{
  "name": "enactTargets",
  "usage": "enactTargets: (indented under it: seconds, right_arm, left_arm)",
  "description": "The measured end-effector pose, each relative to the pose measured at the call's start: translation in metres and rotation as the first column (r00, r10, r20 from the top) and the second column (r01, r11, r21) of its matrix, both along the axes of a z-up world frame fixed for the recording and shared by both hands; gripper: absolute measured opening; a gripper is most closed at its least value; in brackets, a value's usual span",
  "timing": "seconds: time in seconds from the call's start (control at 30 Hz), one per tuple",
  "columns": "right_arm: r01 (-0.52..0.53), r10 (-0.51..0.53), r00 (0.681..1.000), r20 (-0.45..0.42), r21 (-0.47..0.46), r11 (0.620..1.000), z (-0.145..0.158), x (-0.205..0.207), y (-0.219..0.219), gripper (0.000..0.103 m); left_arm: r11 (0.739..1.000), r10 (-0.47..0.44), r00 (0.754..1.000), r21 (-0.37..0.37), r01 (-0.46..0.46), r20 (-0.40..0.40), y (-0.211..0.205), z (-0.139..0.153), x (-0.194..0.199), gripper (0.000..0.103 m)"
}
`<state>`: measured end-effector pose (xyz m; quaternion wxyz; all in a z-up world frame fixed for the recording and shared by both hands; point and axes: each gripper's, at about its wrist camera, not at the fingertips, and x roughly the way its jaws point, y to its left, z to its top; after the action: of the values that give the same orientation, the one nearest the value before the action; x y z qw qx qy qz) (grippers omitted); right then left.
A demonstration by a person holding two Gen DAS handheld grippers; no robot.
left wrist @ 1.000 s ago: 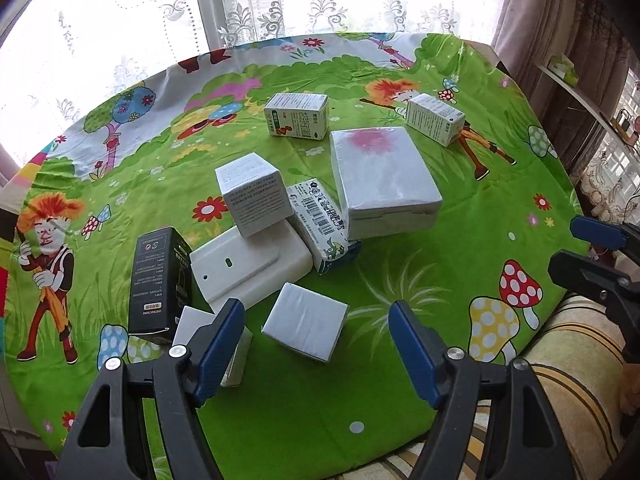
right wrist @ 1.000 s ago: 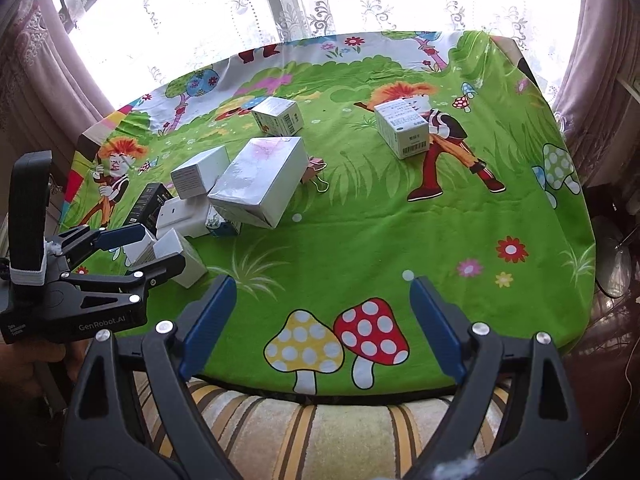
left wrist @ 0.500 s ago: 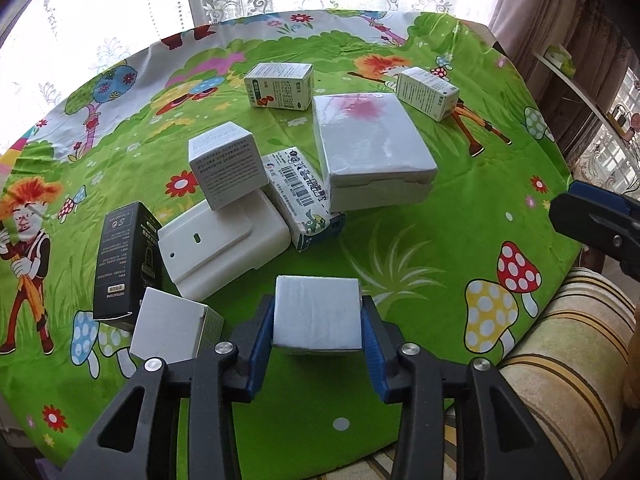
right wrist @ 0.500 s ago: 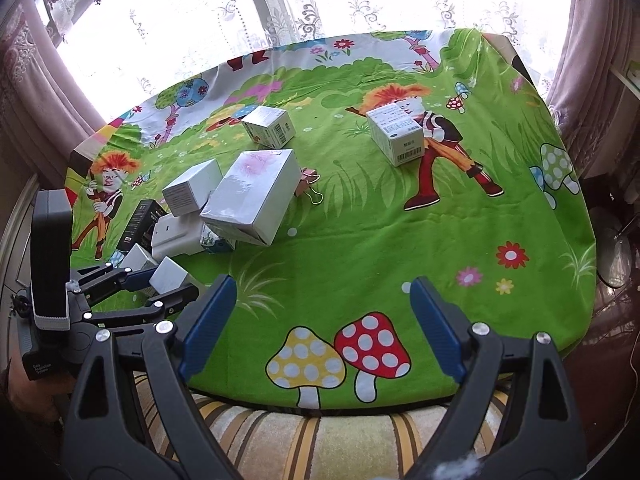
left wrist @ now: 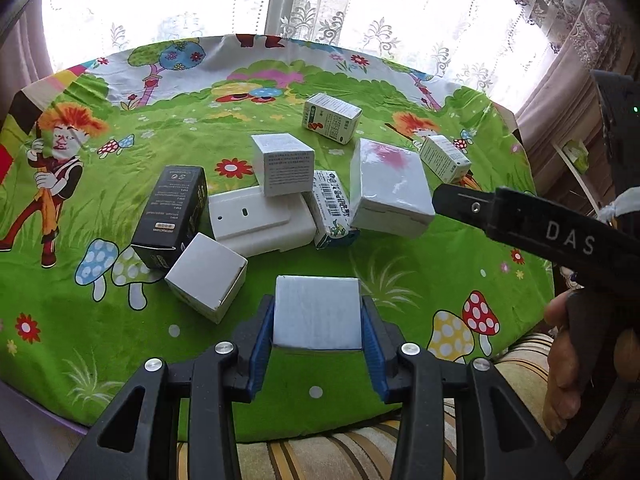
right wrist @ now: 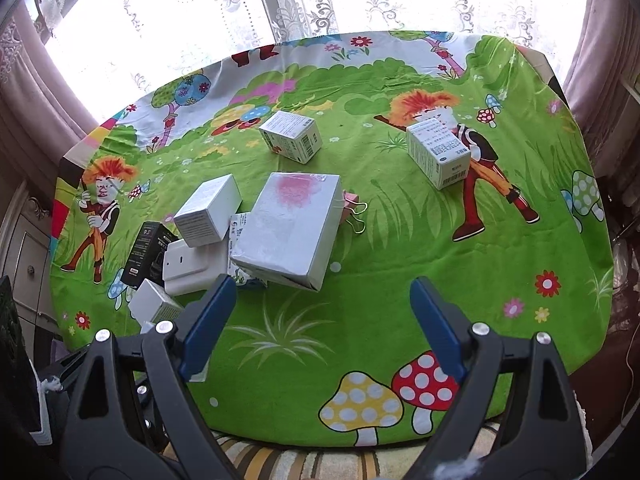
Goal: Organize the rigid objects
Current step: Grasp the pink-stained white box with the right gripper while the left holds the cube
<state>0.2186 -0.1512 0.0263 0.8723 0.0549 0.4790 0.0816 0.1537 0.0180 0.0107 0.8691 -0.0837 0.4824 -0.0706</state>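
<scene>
My left gripper (left wrist: 318, 320) is shut on a small white box (left wrist: 318, 304), its blue pads pressing the box's two sides just above the green cartoon tablecloth (left wrist: 400, 280). Beyond it lies a pile: a black box (left wrist: 172, 216), a white cube (left wrist: 206, 276), a flat white box (left wrist: 260, 220) with another white cube (left wrist: 284, 164) on it, a barcode carton (left wrist: 332, 208) and a large white box with a pink stain (left wrist: 390, 188). My right gripper (right wrist: 322, 292) stands open with nothing between its fingers, just in front of the large white box (right wrist: 292, 224).
Two printed medicine boxes stand apart, one at the back (right wrist: 290, 136) and one at the right (right wrist: 438, 152). A binder clip (right wrist: 354, 208) lies beside the large box. A striped cushion (right wrist: 280, 460) sits below the table's near edge. Curtains and a window are behind.
The left jaws, open around the small white box a second ago, have shut on it and the gripper has rolled. The right gripper has moved left toward the pile, still open.
</scene>
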Motion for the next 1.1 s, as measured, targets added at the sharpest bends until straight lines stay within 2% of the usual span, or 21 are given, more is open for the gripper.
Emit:
enactTargets:
  seconds: [0.27, 0.73, 0.8, 0.83, 0.9, 1.1]
  right_arm:
    - [0.049, -0.049, 0.999, 0.0, -0.033, 0.998, -0.003, 0.024, 0.027, 0.09]
    - [0.08, -0.083, 0.996, -0.009, -0.173, 0.982, -0.03, 0.044, 0.044, 0.088]
    - [0.068, -0.071, 0.997, -0.008, -0.196, 0.978, -0.031, 0.043, 0.046, 0.068]
    - [0.06, -0.064, 0.998, -0.013, -0.196, 0.979, -0.031, 0.043, 0.046, 0.063]
    - [0.051, -0.055, 0.998, -0.018, -0.188, 0.981, -0.033, 0.042, 0.045, 0.046]
    - [0.054, -0.052, 0.998, 0.018, -0.148, 0.988, -0.026, 0.035, 0.036, 0.027]
  left_arm:
    - [0.993, 0.118, 0.992, -0.036, -0.116, 0.038, 0.022, 0.004, -0.014, 0.042]
    - [0.987, 0.148, 0.989, -0.059, -0.146, 0.027, 0.033, -0.002, -0.015, 0.042]
    - [0.987, 0.149, 0.988, -0.059, -0.147, 0.027, 0.033, -0.002, -0.015, 0.042]
    - [0.987, 0.15, 0.988, -0.059, -0.148, 0.027, 0.033, -0.002, -0.016, 0.042]
    - [0.987, 0.153, 0.988, -0.06, -0.151, 0.028, 0.033, -0.002, -0.016, 0.042]
    - [0.986, 0.157, 0.987, -0.061, -0.155, 0.029, 0.033, -0.003, -0.017, 0.042]
